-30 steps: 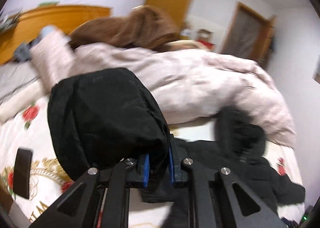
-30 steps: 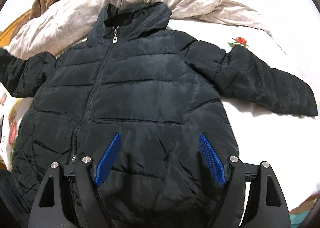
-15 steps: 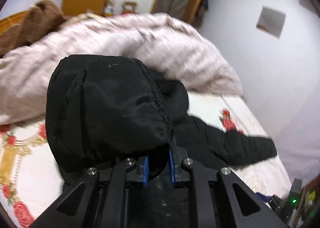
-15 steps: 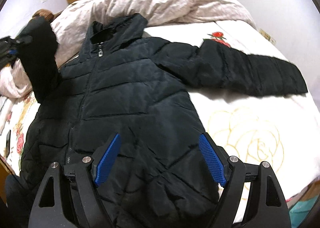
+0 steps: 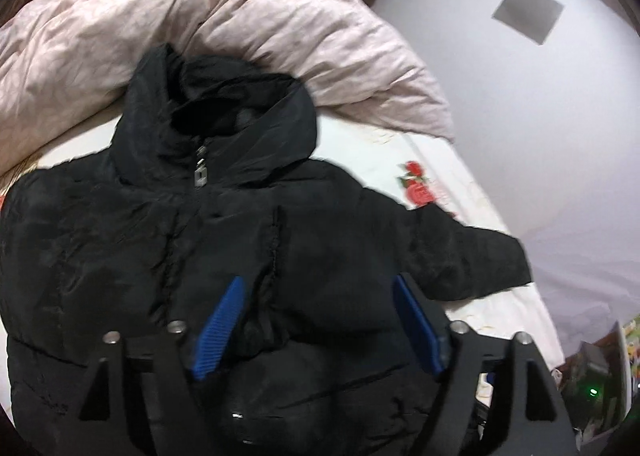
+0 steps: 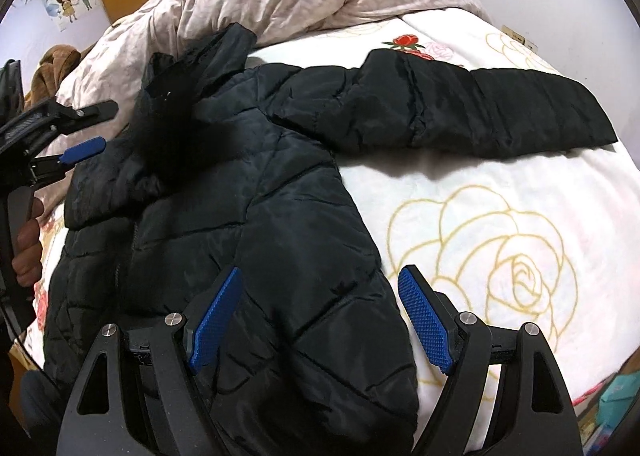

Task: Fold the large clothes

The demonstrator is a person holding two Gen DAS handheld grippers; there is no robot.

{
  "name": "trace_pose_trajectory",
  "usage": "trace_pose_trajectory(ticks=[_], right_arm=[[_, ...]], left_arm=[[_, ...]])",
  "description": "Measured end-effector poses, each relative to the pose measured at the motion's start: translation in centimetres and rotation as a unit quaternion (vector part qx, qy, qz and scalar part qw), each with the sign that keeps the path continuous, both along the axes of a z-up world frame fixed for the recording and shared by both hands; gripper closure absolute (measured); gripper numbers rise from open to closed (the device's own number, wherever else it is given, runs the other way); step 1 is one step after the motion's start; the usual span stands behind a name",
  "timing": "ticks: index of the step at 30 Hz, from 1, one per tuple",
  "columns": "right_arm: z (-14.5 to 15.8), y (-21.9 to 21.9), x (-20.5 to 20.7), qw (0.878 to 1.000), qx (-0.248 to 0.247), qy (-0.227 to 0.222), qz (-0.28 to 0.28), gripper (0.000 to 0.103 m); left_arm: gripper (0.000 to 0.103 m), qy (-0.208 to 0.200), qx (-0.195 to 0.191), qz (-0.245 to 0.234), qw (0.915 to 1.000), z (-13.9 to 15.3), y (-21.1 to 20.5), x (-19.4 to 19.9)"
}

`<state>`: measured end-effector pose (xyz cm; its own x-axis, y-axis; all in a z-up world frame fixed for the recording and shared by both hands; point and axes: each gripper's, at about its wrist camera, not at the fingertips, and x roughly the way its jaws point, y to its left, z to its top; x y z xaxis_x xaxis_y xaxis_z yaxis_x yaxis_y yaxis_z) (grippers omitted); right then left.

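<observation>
jacket, a black puffer, lies front-up on the bed's white rose-printed sheet, filling the centre and lower left of the right wrist view, its hood up against the crumpled pink duvet across the top of both frames. half a second ago the left gripper's fingers were clamped on the cuff of one sleeve, which bulged in front of its camera; now that sleeve is folded across the chest, lying at the centre left of the right wrist view, and the left gripper has let go: its blue fingers stand wide apart with nothing between them, at the lower middle of its own frame, over the jacket's front. in the right wrist view the same gripper shows at the left edge, just beside the folded sleeve. the other sleeve is unchanged, stretched out flat toward the upper right of that frame, over a red rose on the sheet. the right gripper is as before, fingers spread wide and empty, at the bottom of its frame above the jacket's hem; whether they touch the fabric cannot be told.
</observation>
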<state>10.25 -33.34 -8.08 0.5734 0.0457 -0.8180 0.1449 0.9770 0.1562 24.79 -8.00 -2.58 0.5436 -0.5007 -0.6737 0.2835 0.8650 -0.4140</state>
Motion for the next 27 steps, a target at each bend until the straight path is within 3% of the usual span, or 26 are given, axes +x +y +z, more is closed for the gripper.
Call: trace_pose_trajectory(ticks=[5,8,11,13,15,18,22,27], right_arm=[[0.7,1.0,1.2,1.000,0.006,-0.011,0.012,0.023],[1.0,2.0,2.7,1.000,0.009,-0.008,0.027,0.023],[0.9,3.6,5.4,0.998,0.019,-0.013,0.054,0.023],[0.7,4.8,7.4,0.997,0.022,-0.017,0.072,0.032],[0.4,6.1,9.6,0.996,0.018,-0.015,0.085,0.048],[-0.5,7.7,13.0,0.995,0.009,-0.013,0.100,0.056],[-3.3,8.1,17.0,0.995,-0.005,0.017,0.099,0.056],[-6.4,7.7,19.3,0.993,-0.044,0.021,0.105,0.056]], left_arm=[[0.020,-0.031,0.000,-0.011,0.9995,2.2,0.7,-0.8],[0.020,-0.038,0.030,0.025,0.9985,2.1,3.8,0.2],[0.020,-0.024,0.070,0.084,0.9937,0.6,8.2,2.1],[0.021,-0.016,0.091,0.118,0.9887,-0.4,11.0,3.4],[0.027,-0.006,0.110,0.149,0.9827,-1.4,13.4,4.7],[0.032,0.013,0.113,0.179,0.9772,-3.6,16.2,6.2],[0.035,0.046,0.120,0.181,0.9750,-7.4,16.8,7.4],[0.034,0.040,0.134,0.170,0.9755,-10.6,15.6,7.6]])
